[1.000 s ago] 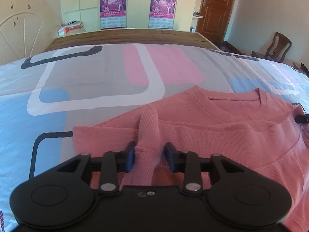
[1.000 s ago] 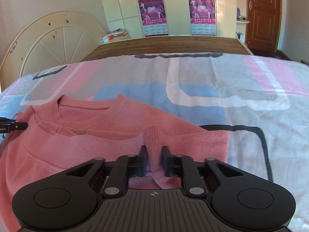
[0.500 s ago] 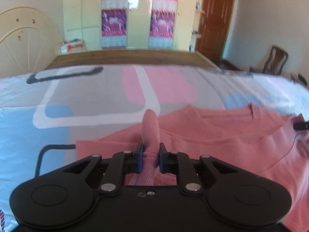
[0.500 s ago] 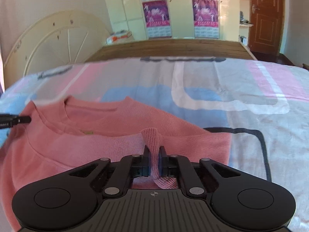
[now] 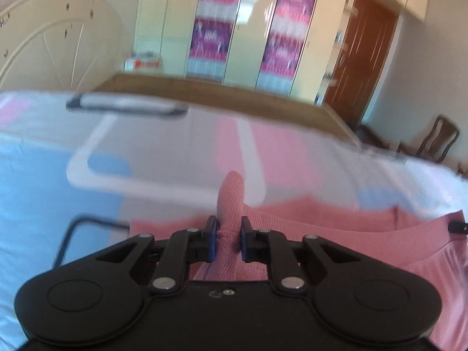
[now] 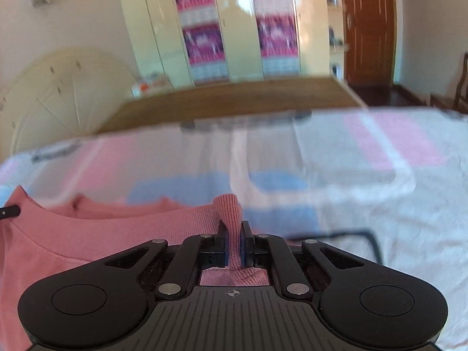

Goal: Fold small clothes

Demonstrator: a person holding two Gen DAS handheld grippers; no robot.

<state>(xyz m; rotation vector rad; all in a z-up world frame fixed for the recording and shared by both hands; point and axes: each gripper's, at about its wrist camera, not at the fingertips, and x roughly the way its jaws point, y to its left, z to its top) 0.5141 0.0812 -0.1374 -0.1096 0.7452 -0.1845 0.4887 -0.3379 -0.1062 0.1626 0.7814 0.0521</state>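
Note:
A pink knit sweater (image 5: 336,234) lies on the patterned bedspread (image 5: 146,152). My left gripper (image 5: 228,228) is shut on a pinched fold of its hem, which sticks up between the fingers. My right gripper (image 6: 233,229) is shut on another pinched fold of the sweater (image 6: 87,234). Both hold the cloth lifted a little off the bed. The right gripper's tip shows at the right edge of the left wrist view (image 5: 459,227), and the left gripper's tip shows at the left edge of the right wrist view (image 6: 8,212). Both views are blurred by motion.
The bed's wooden footboard (image 5: 234,96) runs across the far side. A cream headboard panel (image 5: 44,44) leans at the left. Wardrobe doors with posters (image 6: 234,29) stand behind, a brown door (image 6: 368,29) at the right, and a wooden chair (image 5: 438,137) beside the bed.
My left gripper closed on the sweater fold. Both grippers have risen and drawn back with the cloth, so the sweater sits lower in both views.

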